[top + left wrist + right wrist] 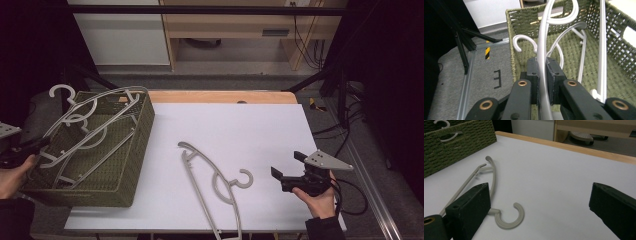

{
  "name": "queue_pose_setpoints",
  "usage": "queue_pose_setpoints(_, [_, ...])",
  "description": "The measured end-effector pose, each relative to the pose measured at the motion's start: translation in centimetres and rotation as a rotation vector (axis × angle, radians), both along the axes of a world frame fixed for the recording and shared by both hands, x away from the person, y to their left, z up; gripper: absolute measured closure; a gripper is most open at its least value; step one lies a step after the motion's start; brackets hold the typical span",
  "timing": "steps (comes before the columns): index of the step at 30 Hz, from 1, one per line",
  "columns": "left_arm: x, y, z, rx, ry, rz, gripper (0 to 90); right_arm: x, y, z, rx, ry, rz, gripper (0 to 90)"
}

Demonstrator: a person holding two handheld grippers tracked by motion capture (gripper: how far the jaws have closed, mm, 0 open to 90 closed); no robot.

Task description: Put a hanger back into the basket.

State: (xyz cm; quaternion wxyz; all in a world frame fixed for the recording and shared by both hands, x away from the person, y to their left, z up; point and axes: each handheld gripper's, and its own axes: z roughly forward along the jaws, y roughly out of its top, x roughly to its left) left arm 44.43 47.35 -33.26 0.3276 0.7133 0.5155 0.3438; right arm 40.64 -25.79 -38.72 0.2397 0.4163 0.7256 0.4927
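Pale grey plastic, the hanger [543, 50] you hold in your left gripper [542, 75] is pinched between the two black pads, which press on its curved bar from both sides. It hangs over the woven green basket [137, 145] at the left edge of the desk [240, 125]: in the high view its long frame slants across the basket's open top, its hook [61, 91] poking out past the basket's far left corner. Your left hand [12, 175] sits at the basket's near left corner, outside the rim. Inside the basket other pale hangers [90, 137] lie on the woven floor, their bars and hooks overlapping; how many there are is hard to tell.

Out on the white sheet, a beige hanger [212, 187] lies flat near the middle of the desk's near edge, its hook [243, 179] curling toward the right and its lower arm running off past that near edge. Your right gripper [290, 167] is just beside that hook, near the near right corner, with its jaws standing wide apart and nothing between them; your right hand [317, 197] holds it low above the sheet. From the right gripper view the hook lies next to the left jaw, not touching it.
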Motion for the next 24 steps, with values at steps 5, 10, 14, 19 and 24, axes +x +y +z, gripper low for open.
queue_pose_setpoints(5, [-0.2, 0.8, -0.4, -0.003, 0.003, 0.005, 82.2, 0.0, 0.1, 0.0, -0.001, -0.001, -0.001, 4.0])
queue_pose_setpoints(10, [-0.1, 1.2, -0.9, 0.007, 0.018, 0.012, 82.2, 0.0, 0.1, -0.1, -0.001, 0.004, -0.001, 4.0])
queue_pose_setpoints(14, [0.2, 0.9, -1.5, 0.011, 0.03, 0.008, 82.2, 0.1, 0.1, -0.1, -0.007, 0.003, 0.004, 4.0])
queue_pose_setpoints(19, [0.8, 0.0, -2.4, 0.04, 0.044, 0.007, 82.1, 0.0, 0.2, -0.1, 0.001, 0.005, 0.0, 4.0])
queue_pose_setpoints(24, [0.4, 0.0, -2.8, 0.04, 0.056, 0.002, 82.1, 0.0, 0.2, -0.1, -0.002, 0.003, -0.001, 4.0])
